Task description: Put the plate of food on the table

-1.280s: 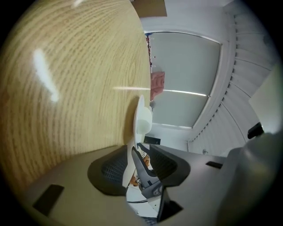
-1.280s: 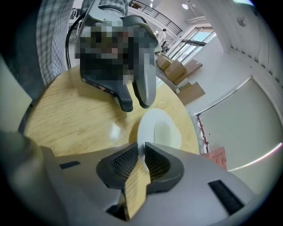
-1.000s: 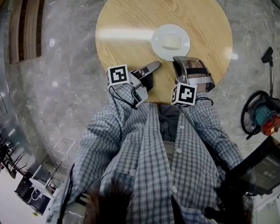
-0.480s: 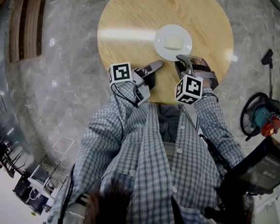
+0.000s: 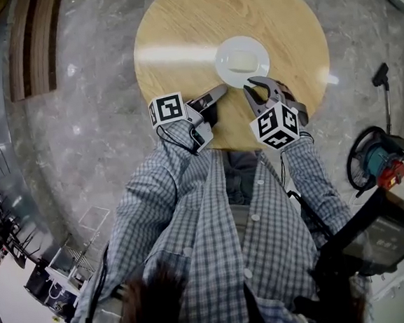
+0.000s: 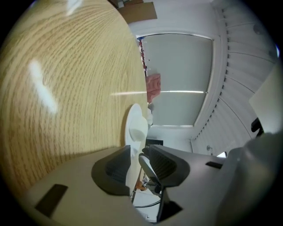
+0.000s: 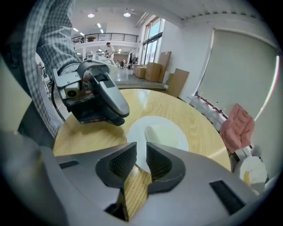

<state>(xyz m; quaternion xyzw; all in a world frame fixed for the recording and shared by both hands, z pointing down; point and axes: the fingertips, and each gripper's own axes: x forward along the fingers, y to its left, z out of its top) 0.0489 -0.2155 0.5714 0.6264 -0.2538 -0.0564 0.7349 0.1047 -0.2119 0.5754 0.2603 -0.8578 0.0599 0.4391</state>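
A white plate (image 5: 242,61) with a pale lump of food (image 5: 244,61) rests flat on the round wooden table (image 5: 177,33). My left gripper (image 5: 220,89) reaches the plate's near left rim. In the left gripper view it is rolled on its side and the plate (image 6: 135,126) has its rim between the close-set jaws of that gripper (image 6: 138,153). My right gripper (image 5: 257,83) sits just short of the near right rim, its fingers a little apart. In the right gripper view only table grain and the plate (image 7: 159,132) edge show in the gap of that gripper (image 7: 141,149), beside the left gripper (image 7: 95,99).
Marble floor surrounds the table. A teal and red machine (image 5: 380,165) with a black hose lies on the floor at the right, with a dark monitor (image 5: 384,236) below it. Wire racks (image 5: 63,264) stand at the lower left. A pink chair (image 7: 236,128) stands beyond the table.
The plate has stayed where it was on the table. My right gripper has rolled, its marker cube has turned, and its fingers now show apart. The left gripper has hardly moved.
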